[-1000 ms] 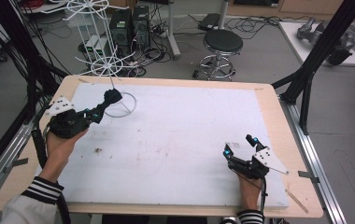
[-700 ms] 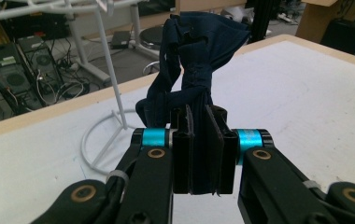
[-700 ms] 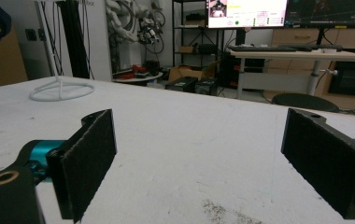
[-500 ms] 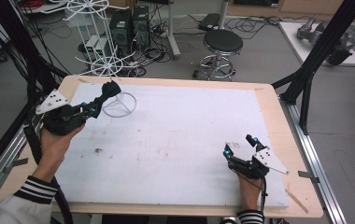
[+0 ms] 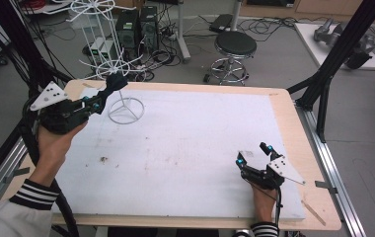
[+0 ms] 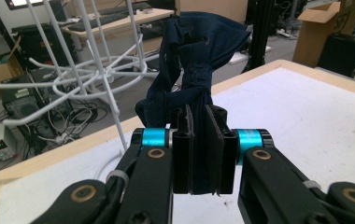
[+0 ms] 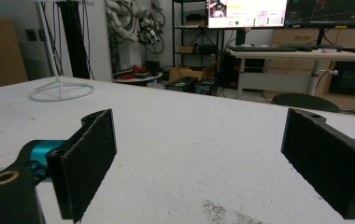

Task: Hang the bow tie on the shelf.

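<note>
Left gripper (image 5: 107, 92) has lifted toward ten o'clock, jaws pinching the dark cloth (image 6: 199, 60) beside the white wire rack (image 5: 121, 94), so hanging looks near; right gripper (image 5: 254, 159), spread, rests at five o'clock.

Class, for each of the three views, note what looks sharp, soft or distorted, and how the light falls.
High view: even light, faint shadows, straight table edge. Left gripper view: dark blue cloth and left gripper sharp, white wire rack slightly softer. Right gripper view: right gripper large and near, bright monitor overexposed.

a wooden table (image 5: 294, 123) is covered by a white sheet (image 5: 190, 148); a white wire rack's ring base (image 5: 126, 110) is stood on the sheet's far left corner.
</note>
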Motion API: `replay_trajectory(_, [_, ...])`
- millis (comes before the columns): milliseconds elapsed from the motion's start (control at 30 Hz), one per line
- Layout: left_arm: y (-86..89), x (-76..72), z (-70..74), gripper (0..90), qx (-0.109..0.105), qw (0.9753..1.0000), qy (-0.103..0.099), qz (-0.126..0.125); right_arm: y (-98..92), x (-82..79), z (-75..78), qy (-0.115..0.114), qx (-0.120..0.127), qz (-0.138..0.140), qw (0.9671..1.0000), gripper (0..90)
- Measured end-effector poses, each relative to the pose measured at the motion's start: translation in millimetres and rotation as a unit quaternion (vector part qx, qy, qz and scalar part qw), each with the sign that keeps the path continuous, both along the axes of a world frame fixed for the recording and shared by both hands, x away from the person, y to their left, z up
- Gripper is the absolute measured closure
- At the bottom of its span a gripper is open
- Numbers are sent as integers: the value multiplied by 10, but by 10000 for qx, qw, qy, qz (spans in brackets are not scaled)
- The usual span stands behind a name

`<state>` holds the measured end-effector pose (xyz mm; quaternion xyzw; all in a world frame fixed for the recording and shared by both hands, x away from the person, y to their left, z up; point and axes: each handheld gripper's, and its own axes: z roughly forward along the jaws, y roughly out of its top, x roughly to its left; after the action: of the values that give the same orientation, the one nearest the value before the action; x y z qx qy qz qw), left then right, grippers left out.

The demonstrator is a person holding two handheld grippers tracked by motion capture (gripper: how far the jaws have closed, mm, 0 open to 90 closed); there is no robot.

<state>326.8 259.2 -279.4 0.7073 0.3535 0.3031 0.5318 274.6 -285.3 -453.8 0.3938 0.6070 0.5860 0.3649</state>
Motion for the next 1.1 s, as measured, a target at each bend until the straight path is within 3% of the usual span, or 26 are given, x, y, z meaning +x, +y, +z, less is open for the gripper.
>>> replay_trajectory(567, [-175,95,187,813,-15,9998,-213,11,-2,0,0,8,21,12,10000,94])
replay_trajectory(1100, [-364,221,65,812,121,9999,-66,-7,-4,0,-1,8,28,17,10000,94])
